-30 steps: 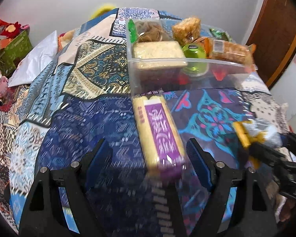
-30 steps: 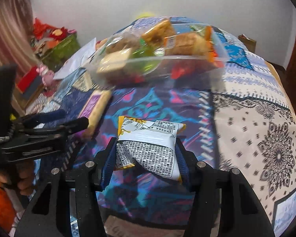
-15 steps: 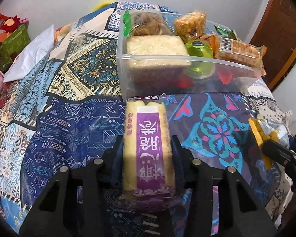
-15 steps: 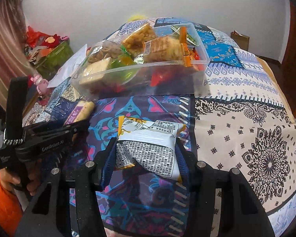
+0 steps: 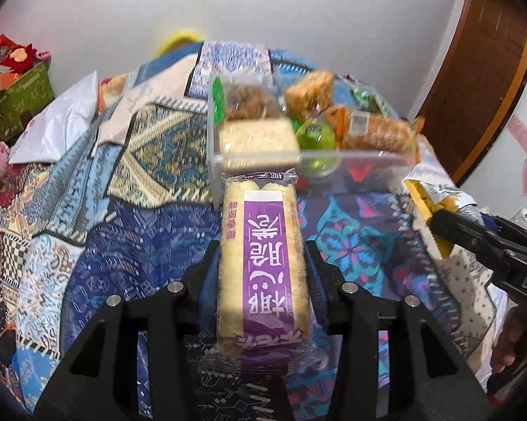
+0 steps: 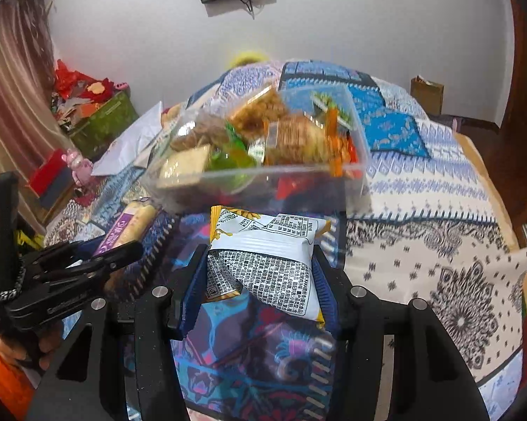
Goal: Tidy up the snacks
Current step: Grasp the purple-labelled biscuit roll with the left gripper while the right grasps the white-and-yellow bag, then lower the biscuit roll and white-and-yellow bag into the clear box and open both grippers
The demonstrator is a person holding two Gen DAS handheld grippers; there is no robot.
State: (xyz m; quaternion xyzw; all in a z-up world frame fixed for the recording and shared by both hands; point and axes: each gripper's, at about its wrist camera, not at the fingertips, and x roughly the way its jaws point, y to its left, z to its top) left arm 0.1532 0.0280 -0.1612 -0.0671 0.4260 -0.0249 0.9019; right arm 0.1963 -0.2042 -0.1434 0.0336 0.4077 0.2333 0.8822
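Observation:
My left gripper (image 5: 261, 256) is shut on a long purple-labelled cracker pack (image 5: 263, 245) and holds it above the bedspread, just short of the clear plastic bin (image 5: 368, 161). The pack also shows in the right wrist view (image 6: 130, 226). My right gripper (image 6: 259, 263) is shut on a white and yellow snack bag (image 6: 267, 263), lifted in front of the bin (image 6: 298, 182). The bin holds several wrapped snacks and a green jelly cup (image 5: 316, 137). The right gripper and its bag (image 5: 435, 207) show at the right of the left wrist view.
The bin sits on a patterned patchwork bedspread (image 6: 439, 217). A white pillow (image 5: 56, 122) lies at the left. A green box (image 6: 101, 122) with red items stands beside the bed. A brown door (image 5: 481, 70) is at the right, a paper bag (image 6: 426, 93) by the far wall.
My left gripper closed on the cracker pack and lifted it toward the bin. My right gripper, holding the snack bag throughout, rose higher above the bed.

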